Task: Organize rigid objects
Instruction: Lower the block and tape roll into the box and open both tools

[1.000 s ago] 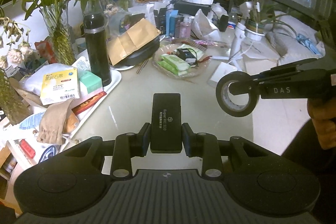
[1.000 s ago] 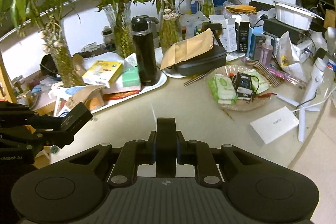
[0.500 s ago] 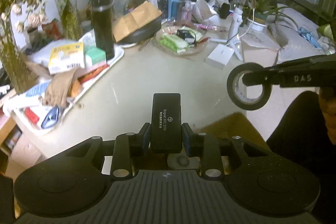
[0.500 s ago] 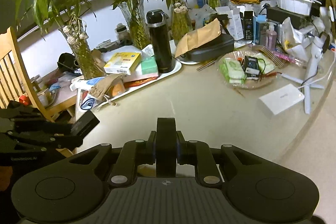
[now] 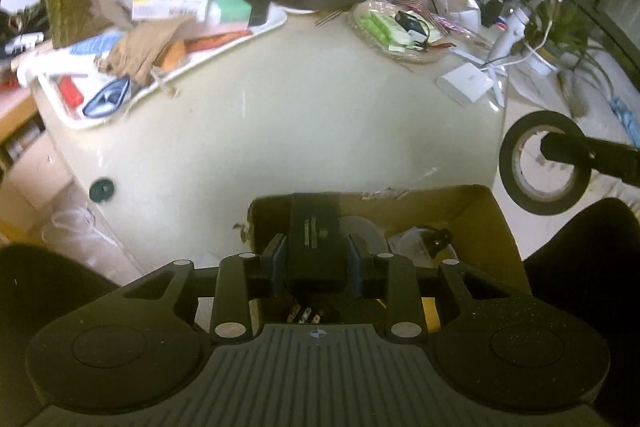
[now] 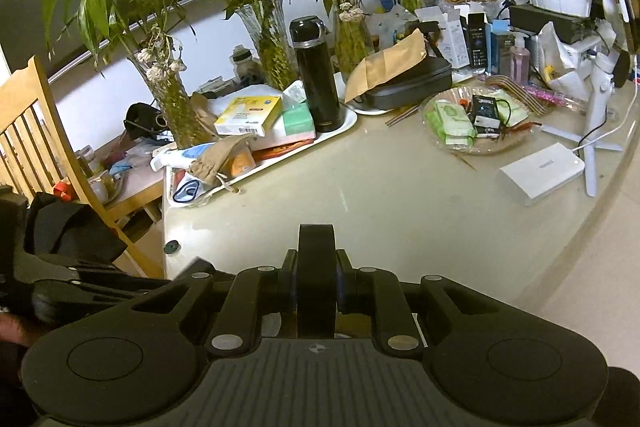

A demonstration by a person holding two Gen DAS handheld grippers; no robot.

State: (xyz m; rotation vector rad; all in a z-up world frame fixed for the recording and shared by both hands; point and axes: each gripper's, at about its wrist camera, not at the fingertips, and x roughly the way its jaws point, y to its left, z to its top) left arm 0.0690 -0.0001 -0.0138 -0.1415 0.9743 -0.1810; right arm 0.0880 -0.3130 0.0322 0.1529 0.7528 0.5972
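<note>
My left gripper point(image 5: 316, 259) is shut on a flat black rectangular device point(image 5: 316, 227) and holds it over an open cardboard box point(image 5: 476, 215) that sits below the table's near edge. My right gripper point(image 6: 316, 283) is shut on a black roll of tape point(image 6: 316, 267), seen edge-on. The same roll of tape point(image 5: 544, 163) shows as a ring in the left wrist view, to the right of the box, with the right gripper's finger point(image 5: 592, 155) through it. The box holds several dark and pale items that I cannot make out.
The beige table point(image 6: 380, 203) carries a white tray point(image 6: 344, 125) with a black flask point(image 6: 316, 75) and boxes, a glass dish point(image 6: 476, 135) of packets, a white box point(image 6: 540, 171) and bamboo vases point(image 6: 176, 107). A wooden chair point(image 6: 36, 131) stands at the left.
Both grippers have drawn back from the table toward me and lower. The left gripper with the black device now hangs over the cardboard box, which has come into view.
</note>
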